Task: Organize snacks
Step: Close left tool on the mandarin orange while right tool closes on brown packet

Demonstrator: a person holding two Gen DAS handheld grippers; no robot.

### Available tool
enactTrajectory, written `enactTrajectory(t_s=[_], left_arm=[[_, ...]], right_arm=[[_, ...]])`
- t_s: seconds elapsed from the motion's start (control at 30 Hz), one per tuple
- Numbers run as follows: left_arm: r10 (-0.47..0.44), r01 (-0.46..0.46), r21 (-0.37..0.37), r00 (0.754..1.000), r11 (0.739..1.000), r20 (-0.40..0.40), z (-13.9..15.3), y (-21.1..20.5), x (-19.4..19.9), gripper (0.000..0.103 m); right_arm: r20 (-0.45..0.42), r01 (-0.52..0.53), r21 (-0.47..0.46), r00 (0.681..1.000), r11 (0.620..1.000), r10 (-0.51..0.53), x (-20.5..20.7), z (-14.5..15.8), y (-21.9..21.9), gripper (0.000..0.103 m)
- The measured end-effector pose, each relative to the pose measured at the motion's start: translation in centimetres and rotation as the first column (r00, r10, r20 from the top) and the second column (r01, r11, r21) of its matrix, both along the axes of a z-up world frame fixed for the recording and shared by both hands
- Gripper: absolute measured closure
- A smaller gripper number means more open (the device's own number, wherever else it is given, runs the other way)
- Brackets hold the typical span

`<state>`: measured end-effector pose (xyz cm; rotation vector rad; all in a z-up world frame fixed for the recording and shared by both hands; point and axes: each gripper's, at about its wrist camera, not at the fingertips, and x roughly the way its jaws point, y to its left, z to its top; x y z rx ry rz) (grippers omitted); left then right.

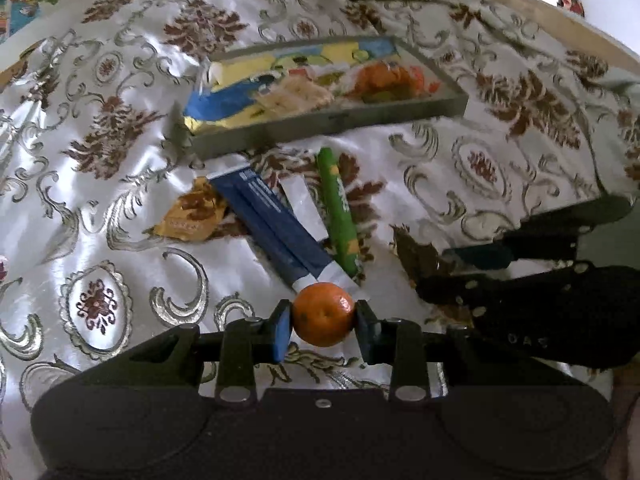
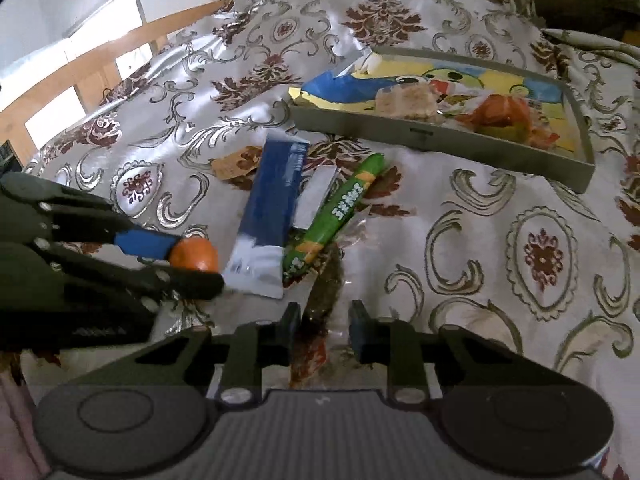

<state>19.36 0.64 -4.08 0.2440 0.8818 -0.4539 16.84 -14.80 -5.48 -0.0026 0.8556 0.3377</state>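
A small mandarin [image 1: 320, 304] is clamped between the blue pads of my left gripper [image 1: 323, 316], held just above the patterned cloth. In the right wrist view, this gripper [image 2: 196, 260] comes in from the left with the fruit [image 2: 194, 254]. My right gripper [image 2: 325, 330] is shut on a brown snack in clear wrap [image 2: 324, 296], and that gripper [image 1: 434, 274] also shows at the right of the left wrist view. A blue packet [image 1: 276, 224], a small white packet [image 1: 306, 204], a green tube [image 1: 340, 208] and a golden wrapper [image 1: 192, 212] lie ahead.
A grey tray [image 1: 332, 124] beyond the loose snacks holds a yellow-and-blue bag and orange packets; its rim [image 2: 420, 136] shows in the right wrist view too. A wooden frame [image 2: 80, 76] borders the cloth's far left side.
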Motion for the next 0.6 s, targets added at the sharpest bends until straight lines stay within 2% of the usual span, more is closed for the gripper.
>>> enactTrajectory(t_s=[0.13,0.3,0.33,0.37,0.4,0.47,0.53,0.6], left_arm=[[0.017,-0.017,-0.001,1.0,1.0,0.026,0.5,-0.1,-0.3,0.068],[0.057,-0.054,-0.044,0.996,0.998,0.063,1.0,0.1,-0.3,0.068],[0.064,-0.061,-0.051,0.995,0.997,0.073,1.1,0.2,-0.2,0.068],[0.069,-0.064,-0.059,0.994,0.996,0.08,1.2,0.2,-0.2,0.068],[0.075,-0.068,-0.071,0.993,0.995,0.088,1.3,0.2,-0.1,0.068],[0.078,-0.07,-0.09,0.993,0.993,0.086,1.3,0.2,0.2,0.068],[0.081,-0.074,-0.095,0.994,0.993,0.073,1.2,0.2,0.5,0.068],[0.078,-0.073,-0.083,0.995,0.994,0.066,0.9,0.1,0.6,0.068]], right_arm=[[0.019,0.01,0.026,1.0,1.0,-0.011,-0.4,0.5,-0.7,0.075],[0.059,0.027,0.051,0.998,0.998,-0.03,-1.2,1.6,-1.4,0.076],[0.067,0.033,0.063,0.997,0.997,-0.037,-1.3,1.9,-1.7,0.078],[0.075,0.039,0.078,0.996,0.996,-0.045,-1.3,2.1,-1.9,0.09],[0.082,0.044,0.09,0.995,0.995,-0.052,-1.3,2.3,-2.1,0.094],[0.089,0.059,0.1,0.994,0.993,-0.068,-1.1,2.5,-2.5,0.096],[0.06,0.061,0.095,0.996,0.994,-0.067,-0.5,2.0,-2.6,0.096],[-0.008,0.071,0.121,0.997,0.99,-0.071,0.2,1.1,-2.8,0.093]])
